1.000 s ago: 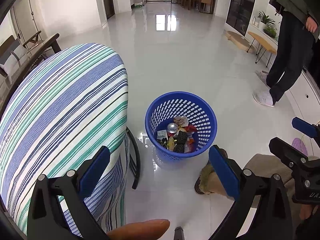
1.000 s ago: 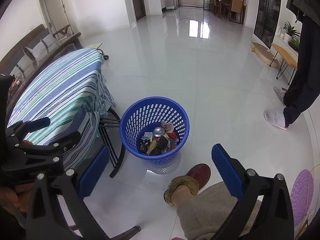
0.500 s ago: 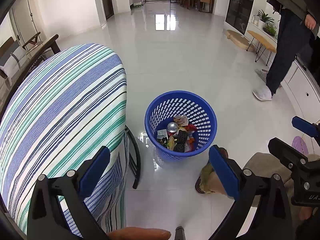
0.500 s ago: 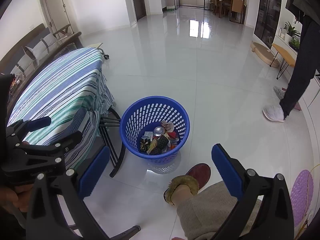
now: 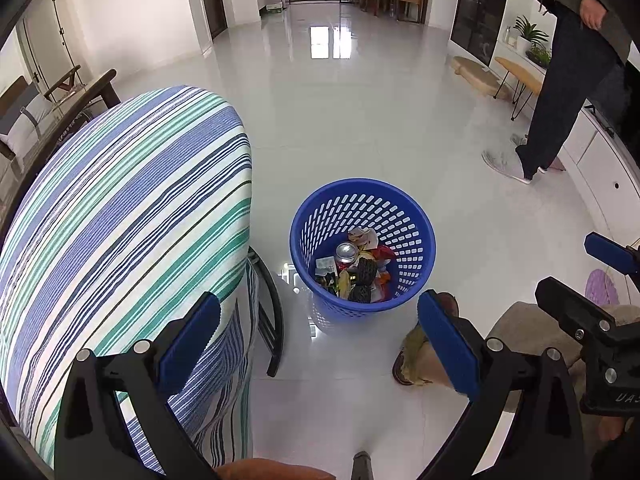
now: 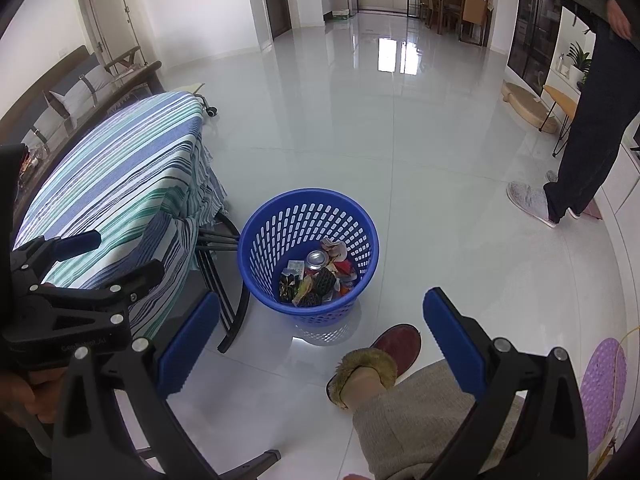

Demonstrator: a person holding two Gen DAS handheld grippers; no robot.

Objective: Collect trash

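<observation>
jaws of both grippers released, empty, side by side above blue trash basket

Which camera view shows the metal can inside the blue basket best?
The left wrist view: the can appears larger, its top plainly visible in the blue basket. The right wrist view shows it smaller.

A glossy white tiled floor is lit by window glare; a striped-cloth table is seen at left.
</observation>
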